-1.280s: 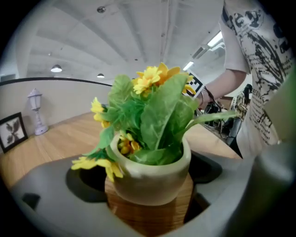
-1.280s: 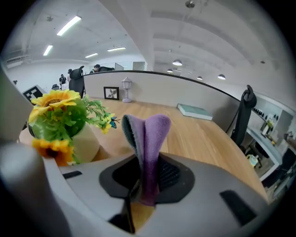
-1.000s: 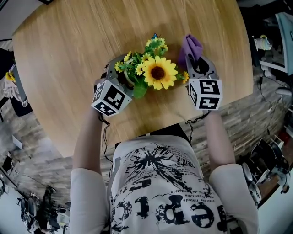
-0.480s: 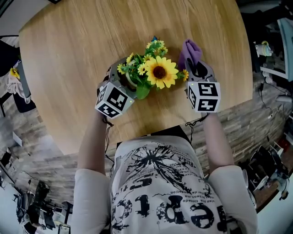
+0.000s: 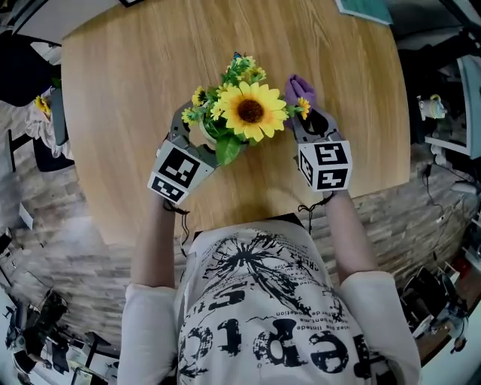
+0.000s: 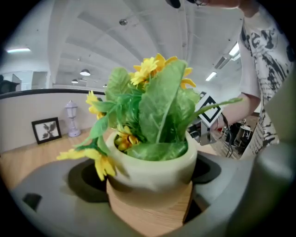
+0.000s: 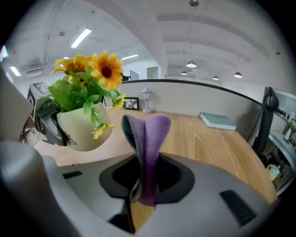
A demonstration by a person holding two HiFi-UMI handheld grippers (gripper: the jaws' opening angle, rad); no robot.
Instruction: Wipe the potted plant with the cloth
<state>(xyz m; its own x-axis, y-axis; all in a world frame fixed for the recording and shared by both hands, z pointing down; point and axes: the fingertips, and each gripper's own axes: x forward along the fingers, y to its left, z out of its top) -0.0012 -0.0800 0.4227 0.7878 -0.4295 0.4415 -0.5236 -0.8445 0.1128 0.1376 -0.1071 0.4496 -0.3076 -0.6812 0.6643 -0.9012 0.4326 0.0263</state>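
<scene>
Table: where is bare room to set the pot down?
Bare: round wooden table left of the left hand-held gripper, and beyond the yellow-flowered potted plant towards the teal book. Crowded: around the purple cloth in the right hand-held gripper.

A: How is the light?
B: Bright and even, from ceiling lamps (image 7: 81, 38) overhead; shadows on the table (image 5: 128, 83) are faint and soft.
A: And sharpness?
B: The head view is crisp but bows at its edges. Both gripper views are fisheye with dark corners; the potted plant (image 6: 152, 159) blurs close to the left lens, the cloth (image 7: 150, 134) slightly soft.
</scene>
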